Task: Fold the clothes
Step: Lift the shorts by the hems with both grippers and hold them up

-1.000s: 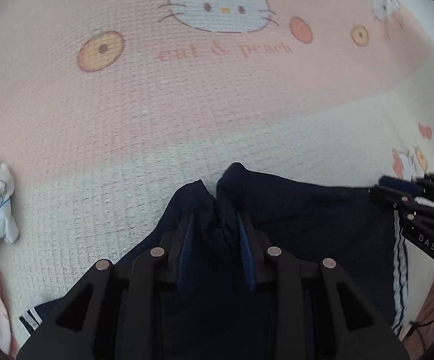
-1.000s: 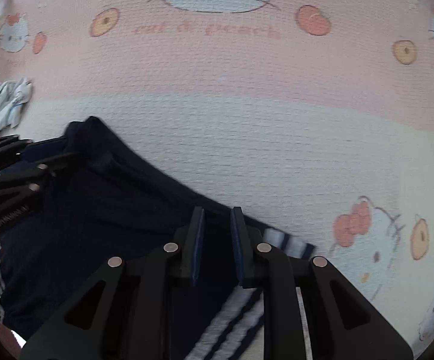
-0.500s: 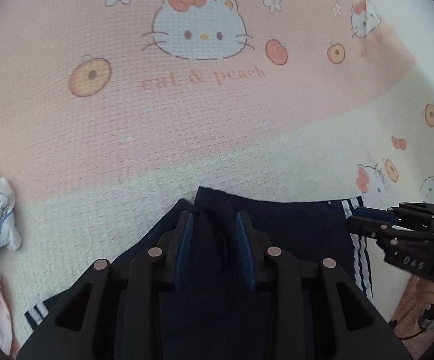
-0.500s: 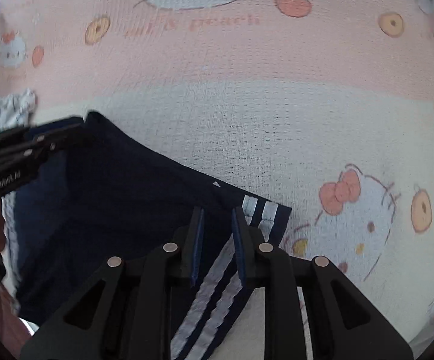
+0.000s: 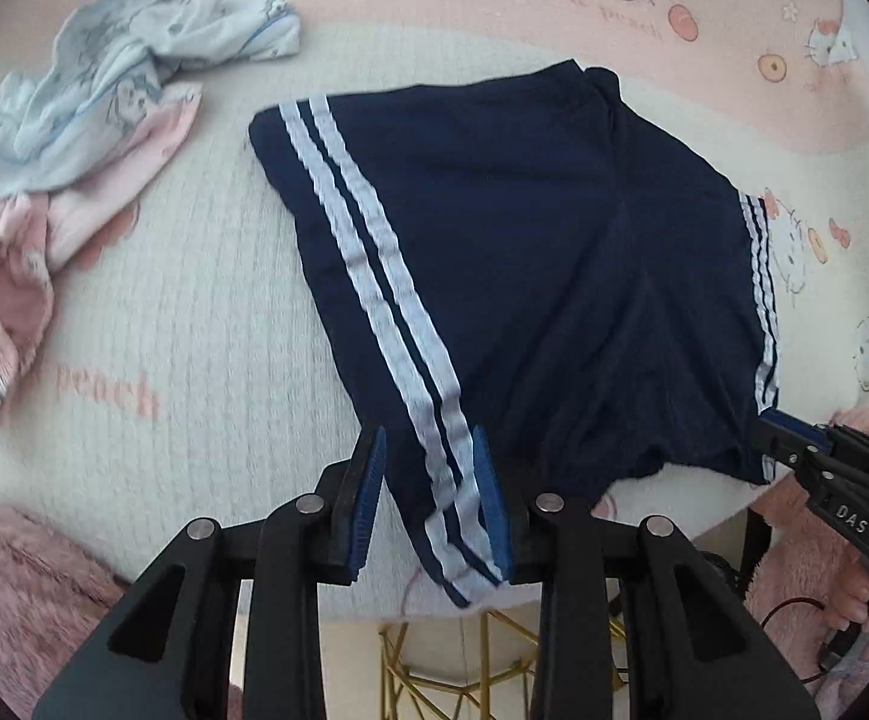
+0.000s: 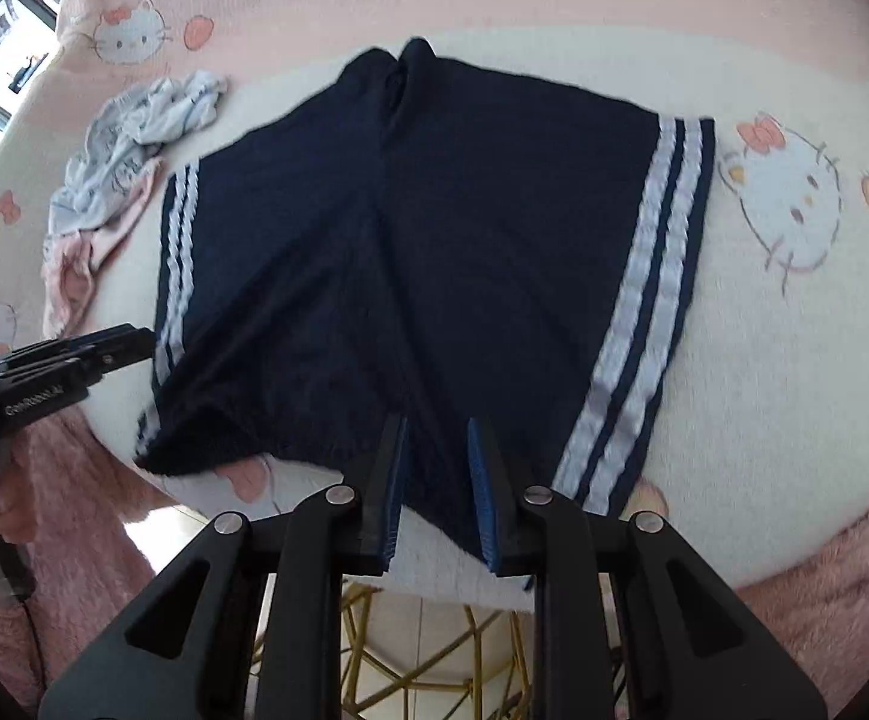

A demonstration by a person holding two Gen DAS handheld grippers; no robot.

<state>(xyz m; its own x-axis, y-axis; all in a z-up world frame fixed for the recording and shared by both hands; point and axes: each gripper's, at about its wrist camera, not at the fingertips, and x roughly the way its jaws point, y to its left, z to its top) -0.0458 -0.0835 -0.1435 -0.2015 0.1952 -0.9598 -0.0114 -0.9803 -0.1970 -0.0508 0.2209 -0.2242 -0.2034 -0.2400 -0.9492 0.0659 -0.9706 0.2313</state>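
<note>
Left wrist view: the left gripper [image 5: 428, 501] has its fingers clamped on the striped waist corner of the navy shorts [image 5: 554, 276], which stretch away toward 1 o'clock across the blanket-covered desk [image 5: 194, 324].

Right wrist view: the right gripper [image 6: 434, 495] grips the waistband; the legs run toward 12 o'clock, hems farthest.

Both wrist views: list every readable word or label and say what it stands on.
"peach": pink print on the cream and pink waffle-weave cartoon-cat blanket.
"DAS": black right gripper body, left wrist view.
"GenRobot.AI", roughly: black left gripper body, small.
Pink print at the blanket's far edge in both views: too blurred.
Navy striped shorts: none.
</note>
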